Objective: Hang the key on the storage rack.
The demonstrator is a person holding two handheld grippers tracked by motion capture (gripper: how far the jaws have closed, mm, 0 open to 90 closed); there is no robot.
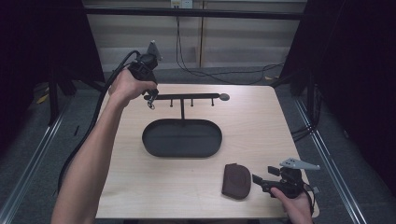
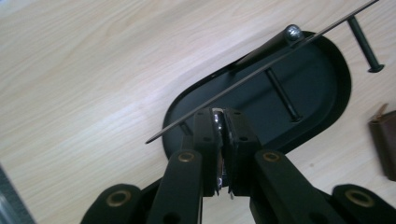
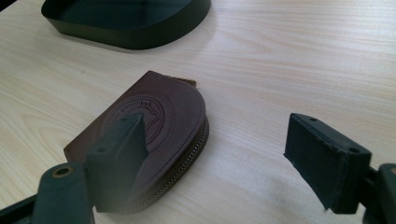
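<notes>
**Pouch waits near, keys go up at the back**

Pouch first: brown leather, zipped, lying flat at the tabletop's near right edge. It looks light and soft, a bit slick on its embossed face, so pinch across the thin zipped edge. Right tongs sit just beside it, spread wide and empty. Beyond, the black oval tray. Farther back, left tongs are clamped on something small and shiny (a key ring, likely) at the left end of the hook rail.
</notes>
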